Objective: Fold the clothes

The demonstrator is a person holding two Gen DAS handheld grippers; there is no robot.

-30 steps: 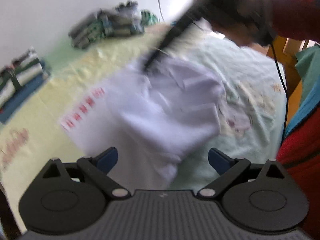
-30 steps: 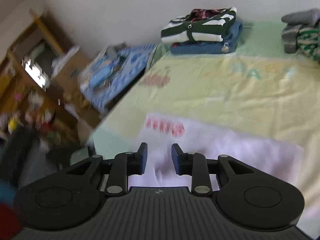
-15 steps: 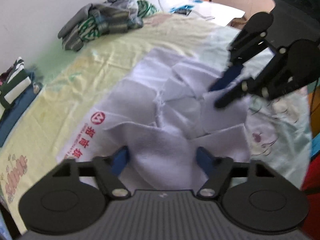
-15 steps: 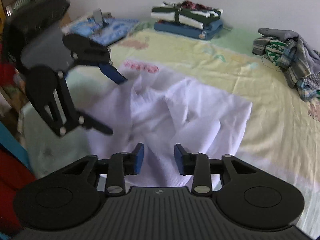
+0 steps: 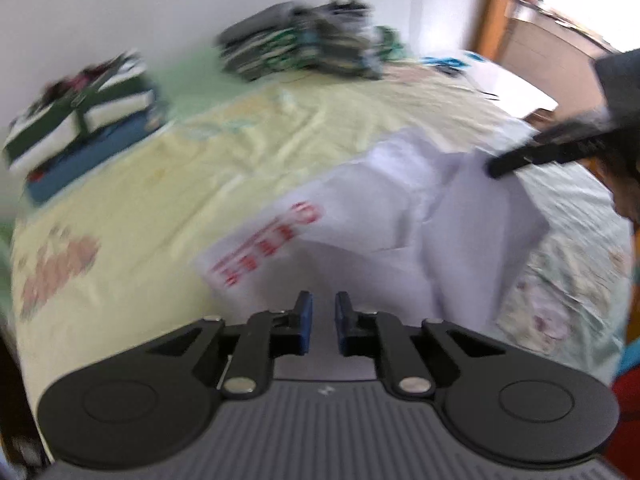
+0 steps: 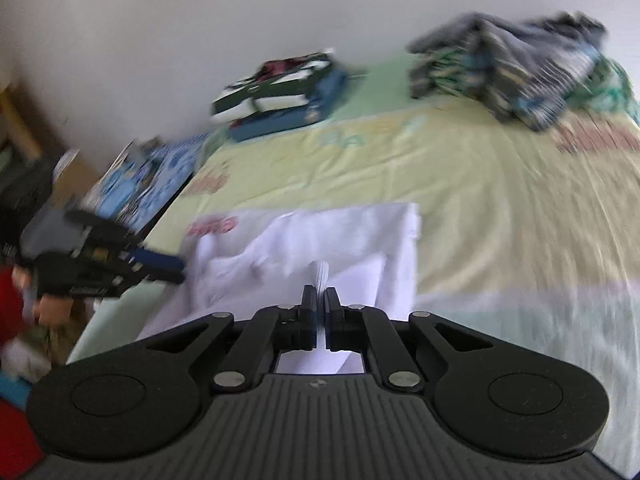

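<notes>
Bed [image 6: 500,200] carries white shirt [image 6: 340,236], rumpled near its front edge; folded stack [image 6: 280,96] and loose pile [image 6: 512,64] lie by the wall; my right fingers [image 6: 320,300] pinch a shirt fold; my left fingers [image 5: 320,308] stand narrow, grip uncertain.

White shirt [image 6: 352,240] with red print lies on pale yellow bedsheet [image 6: 500,184]; folded stack [image 6: 280,92] green, white, blue

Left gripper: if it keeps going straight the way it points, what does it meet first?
Probably the white T-shirt with red print, right ahead of the left gripper; its fingers stand slightly apart. Blur leaves depth unclear.
</notes>
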